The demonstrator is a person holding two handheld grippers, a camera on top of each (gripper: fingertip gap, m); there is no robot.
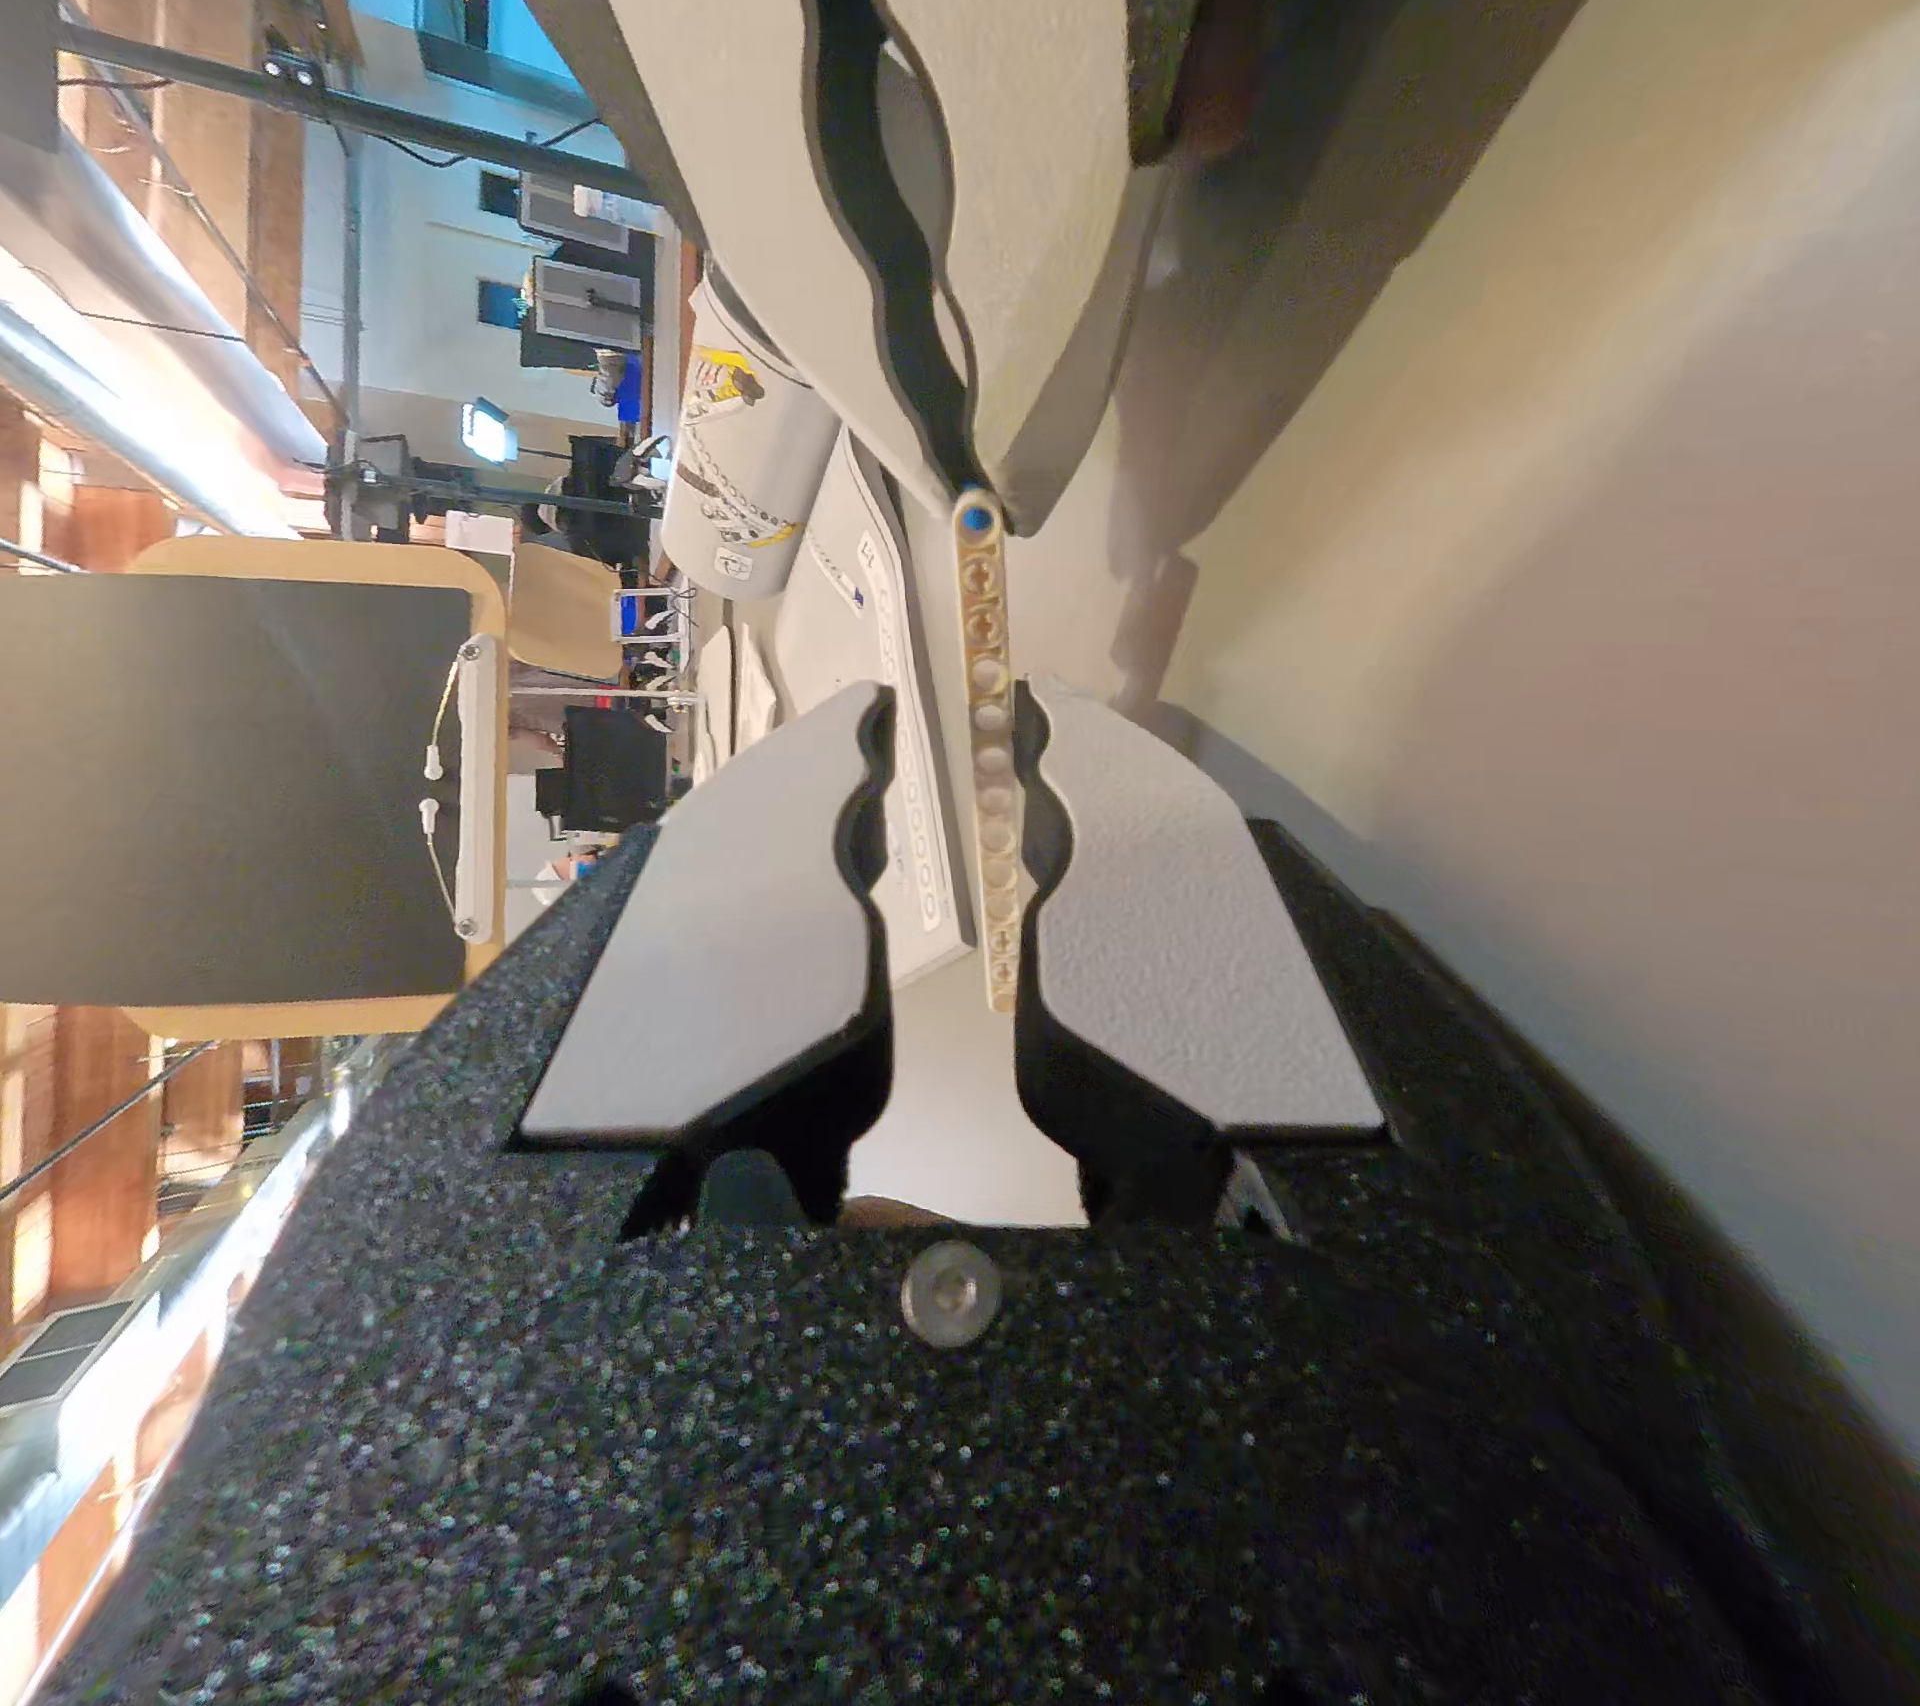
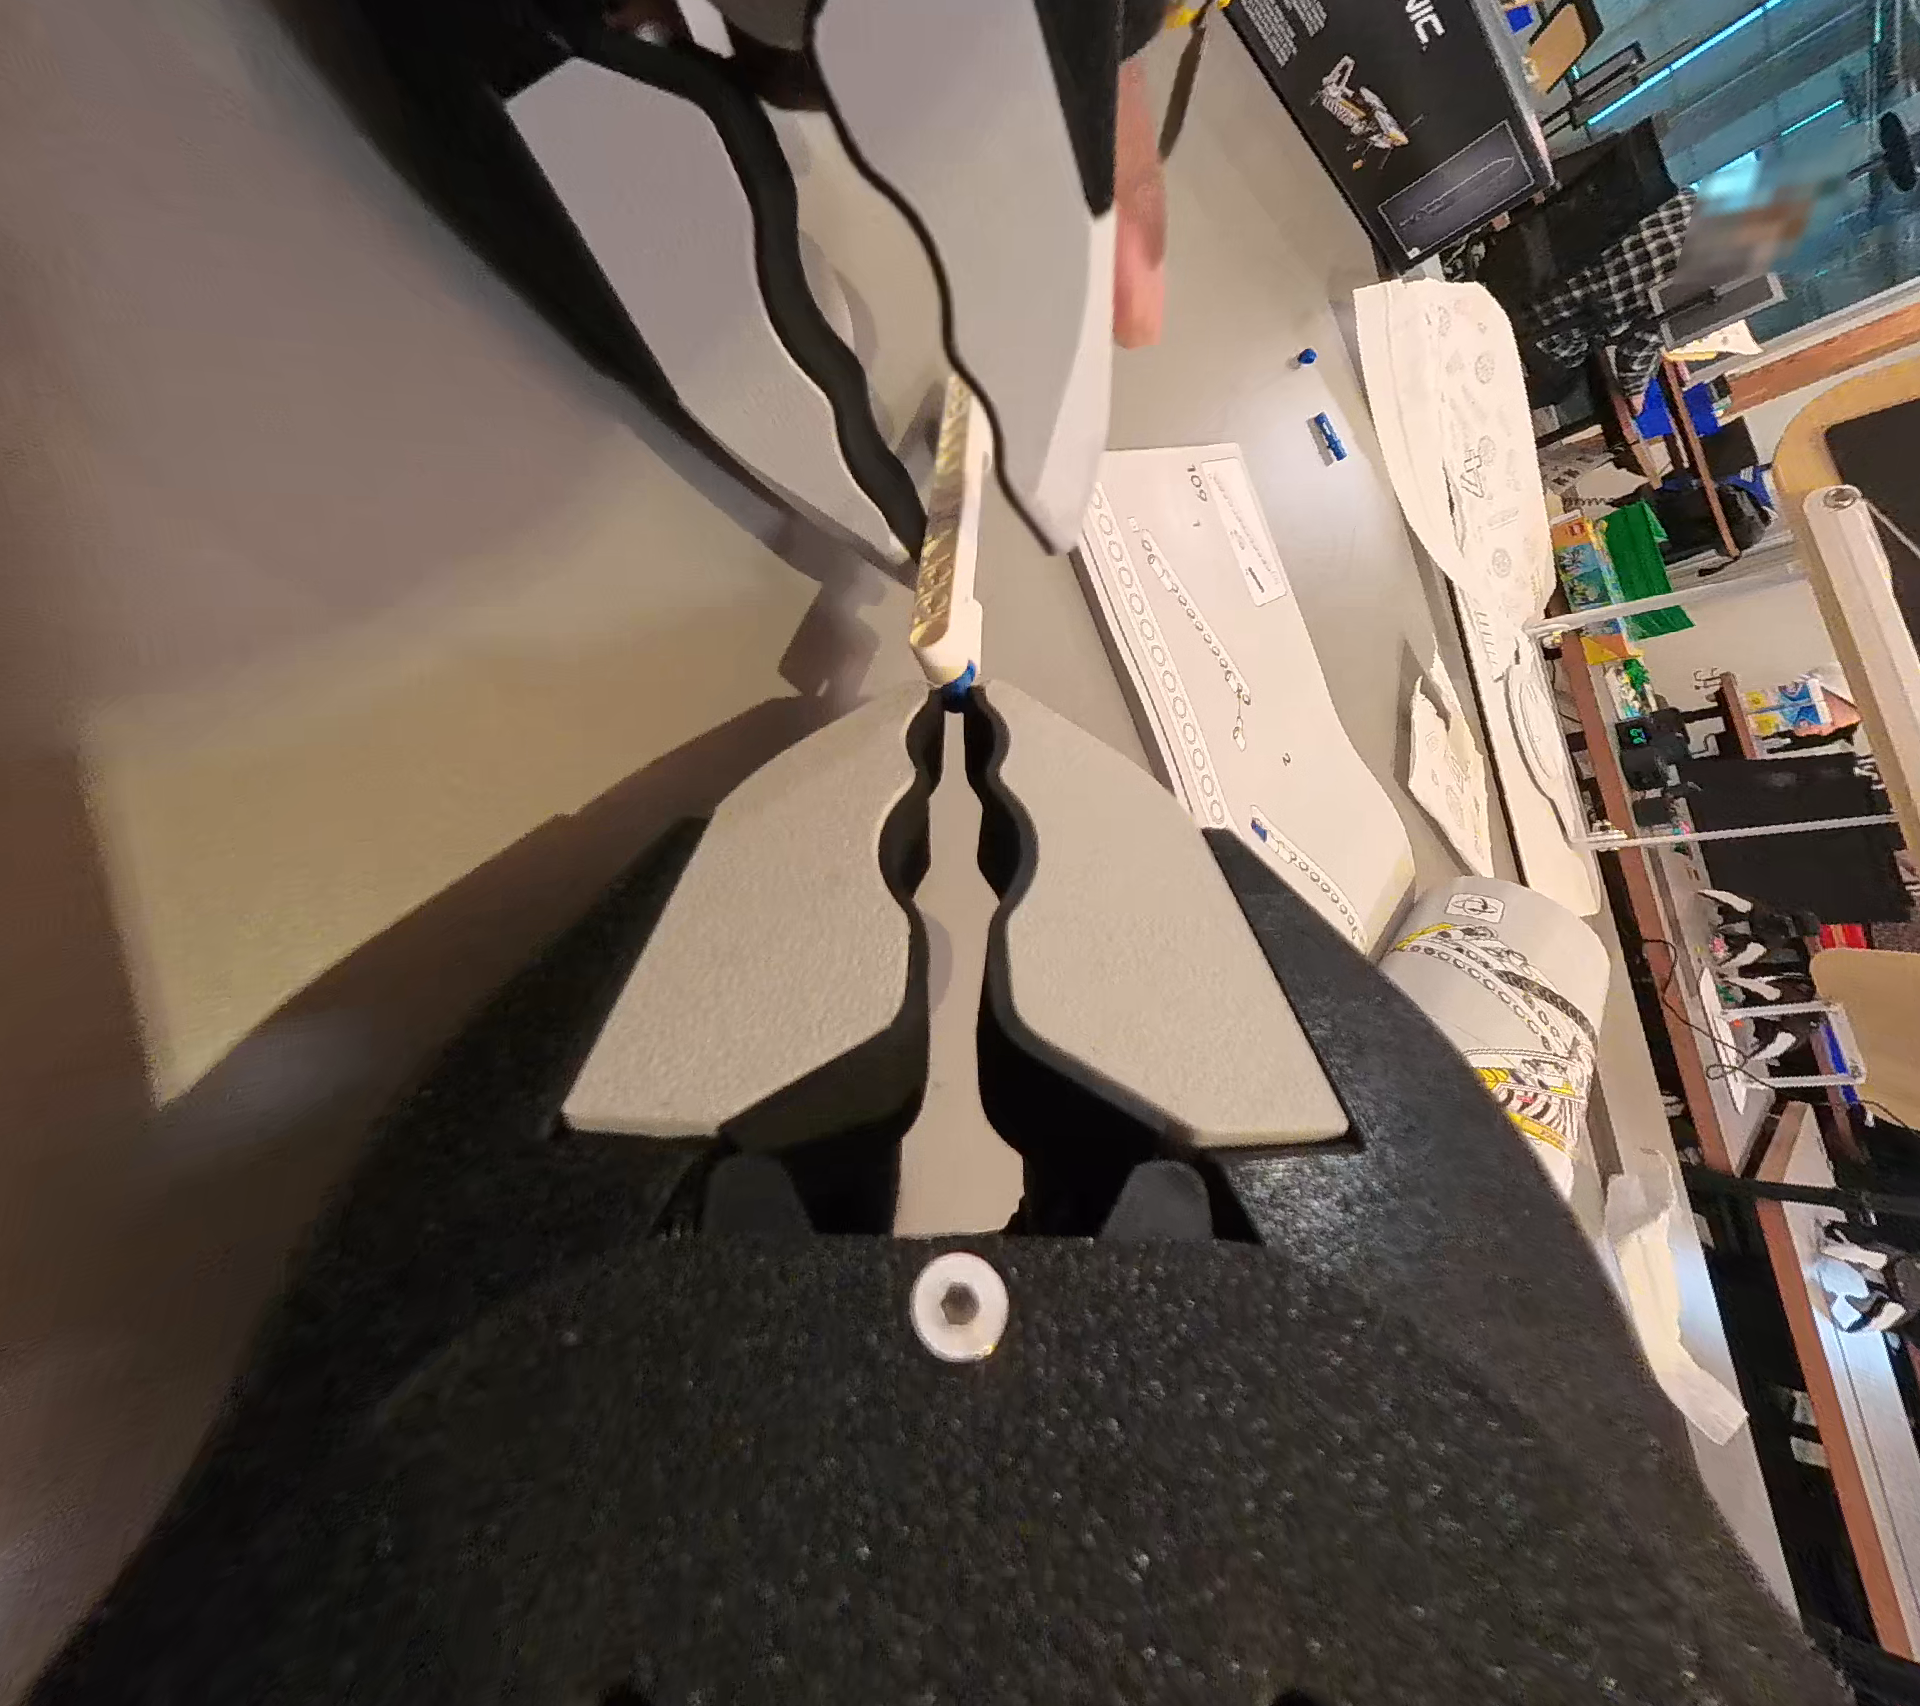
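My left gripper (image 1: 956,700): jaws apart; a long white perforated beam (image 1: 992,763) stands between the pads, lying along the right-hand one, with a clear gap to the left-hand one. I count this as not clamped.

My right gripper (image 2: 951,706): fingertips drawn together on a small blue pin (image 2: 961,677) seated in the end hole of that same beam (image 2: 951,555); the beam hangs in the air between the two grippers, above the worktop (image 2: 1226,285).

Items beyond, on the worktop:
- open instruction booklet (image 2: 1226,617), just past the beam
- two loose blue pieces (image 2: 1325,435), beyond the booklet
- torn paper bags (image 2: 1455,430), toward the far edge
- grey printed bag (image 2: 1496,991), upright by the booklet's near corner
- black boxed set (image 2: 1382,25), at the far end
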